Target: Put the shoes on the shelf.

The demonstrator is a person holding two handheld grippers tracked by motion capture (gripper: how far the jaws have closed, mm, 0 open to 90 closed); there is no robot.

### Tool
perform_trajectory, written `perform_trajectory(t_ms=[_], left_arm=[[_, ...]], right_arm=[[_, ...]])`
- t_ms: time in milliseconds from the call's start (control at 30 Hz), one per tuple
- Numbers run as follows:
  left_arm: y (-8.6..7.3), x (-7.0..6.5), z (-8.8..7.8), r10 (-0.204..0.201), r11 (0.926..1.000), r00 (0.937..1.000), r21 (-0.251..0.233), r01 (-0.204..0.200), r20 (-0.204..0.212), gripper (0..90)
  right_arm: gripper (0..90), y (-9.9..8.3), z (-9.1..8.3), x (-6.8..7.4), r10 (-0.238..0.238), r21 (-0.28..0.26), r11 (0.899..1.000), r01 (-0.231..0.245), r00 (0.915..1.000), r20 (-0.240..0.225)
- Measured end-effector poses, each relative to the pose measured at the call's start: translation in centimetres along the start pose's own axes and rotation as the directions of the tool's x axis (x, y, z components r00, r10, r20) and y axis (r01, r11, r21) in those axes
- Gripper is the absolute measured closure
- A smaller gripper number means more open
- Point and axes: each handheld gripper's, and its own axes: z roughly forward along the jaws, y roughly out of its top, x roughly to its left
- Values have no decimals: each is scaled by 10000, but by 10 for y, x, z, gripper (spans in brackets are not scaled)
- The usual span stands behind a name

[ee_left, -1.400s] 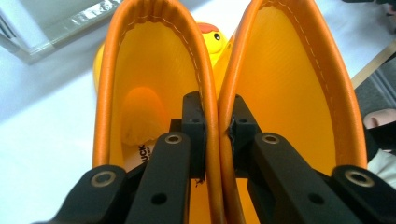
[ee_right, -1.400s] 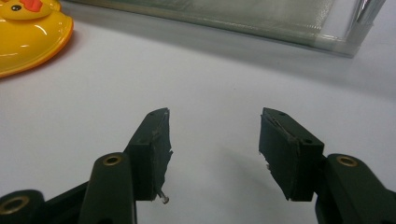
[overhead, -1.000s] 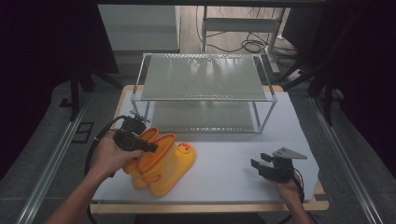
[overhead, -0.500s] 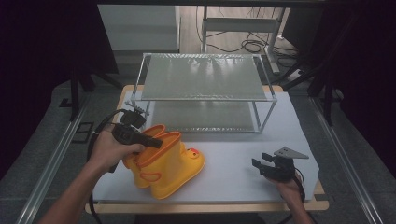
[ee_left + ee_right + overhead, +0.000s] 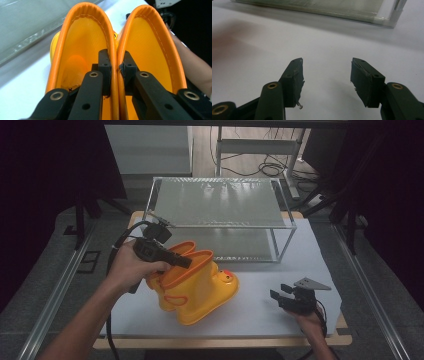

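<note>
Just before the wire rack (image 5: 220,215), we pinch both yellow boots (image 5: 197,282) by their touching cuffs in our left gripper (image 5: 117,65); right gripper (image 5: 325,78) gapes empty. One cuff could slip free.

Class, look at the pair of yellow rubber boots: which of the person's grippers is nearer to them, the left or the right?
Left. The left gripper is clamped on the touching inner rims of the yellow rubber boots. The right gripper sits open over the table, well apart from them.
</note>
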Motion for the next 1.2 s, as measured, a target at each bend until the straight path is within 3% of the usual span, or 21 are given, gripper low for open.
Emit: perform_trajectory(t_ms=[433, 833, 1000, 1200], left_arm=[[32, -32, -2, 701, 9972, 9975, 242, -704, 113, 822], [51, -48, -8, 886, 9961, 9954, -30, -885, 351, 822], [63, -52, -16, 857, 9961, 9944, -264, -842, 626, 822], [83, -65, -30, 997, 9947, 9929, -313, -978, 642, 822]], right_arm=[[433, 0, -1, -2, 81, -26, 10000, -81, 10000, 38], [434, 0, -2, -4, 171, -54, 9998, -170, 9998, 75], [434, 0, -2, -4, 201, -66, 9998, -201, 9998, 90], [434, -1, -2, -5, 250, -83, 9997, -249, 9996, 109]])
